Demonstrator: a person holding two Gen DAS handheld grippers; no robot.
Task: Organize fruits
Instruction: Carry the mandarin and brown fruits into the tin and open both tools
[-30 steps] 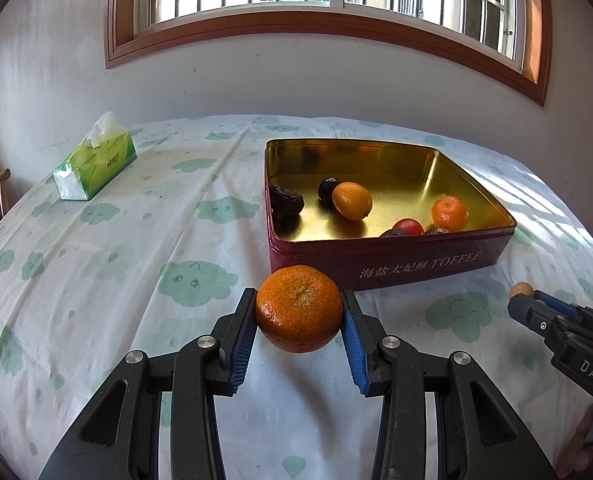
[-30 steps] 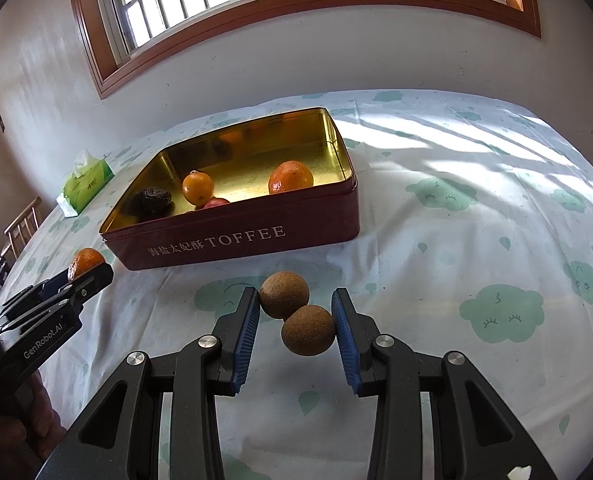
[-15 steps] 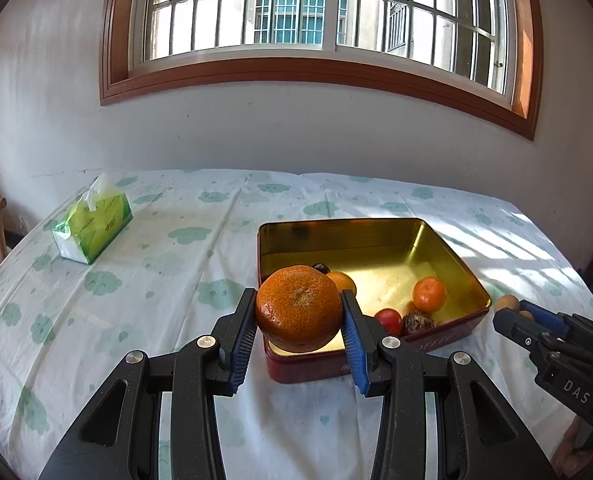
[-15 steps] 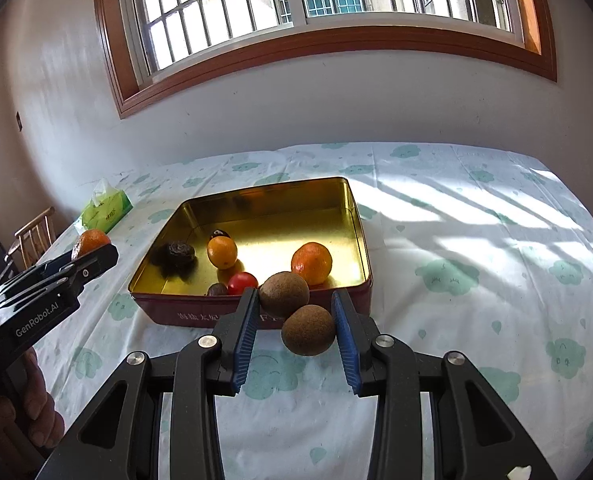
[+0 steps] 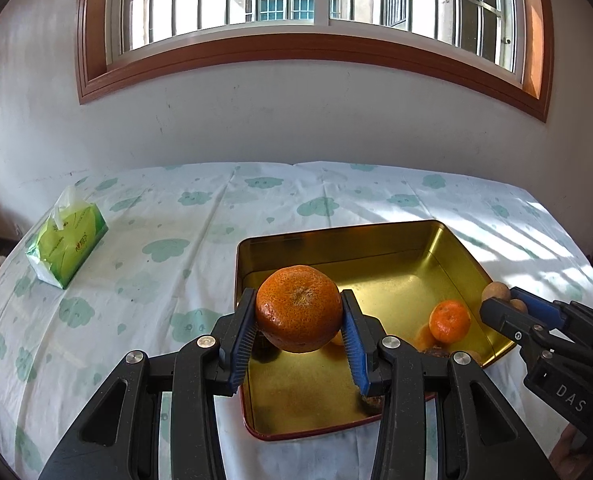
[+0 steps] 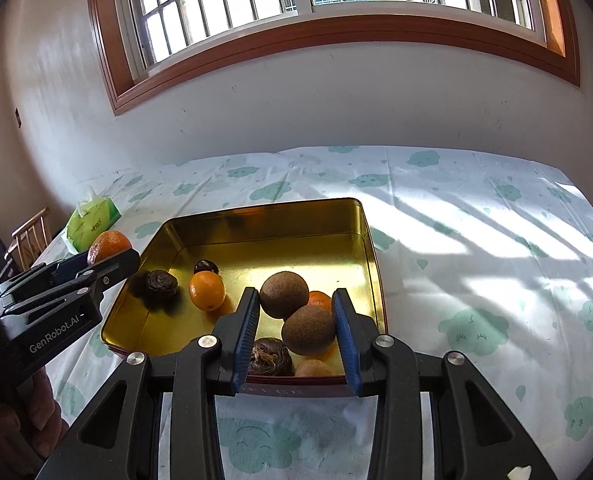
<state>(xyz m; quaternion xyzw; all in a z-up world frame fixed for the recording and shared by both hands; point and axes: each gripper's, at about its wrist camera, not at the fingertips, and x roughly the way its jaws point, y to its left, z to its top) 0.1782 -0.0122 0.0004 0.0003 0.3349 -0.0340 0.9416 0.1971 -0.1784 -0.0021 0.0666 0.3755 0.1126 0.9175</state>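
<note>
While the left gripper [image 5: 299,334] clamps a dimpled tangerine [image 5: 298,308], the right gripper [image 6: 296,328] pinches two brown fruits [image 6: 307,330].

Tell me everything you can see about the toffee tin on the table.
The toffee tin is a shallow, lidless, square metal box with rounded corners, shiny gold inside and dark red outside, with pale lettering on its near wall. It sits flat on the cloud-print tablecloth. Inside lie small oranges, dark wrinkled fruits and a pale round one. The left gripper holds a big orange above it; the right gripper holds two brown fruits over its near edge.
</note>
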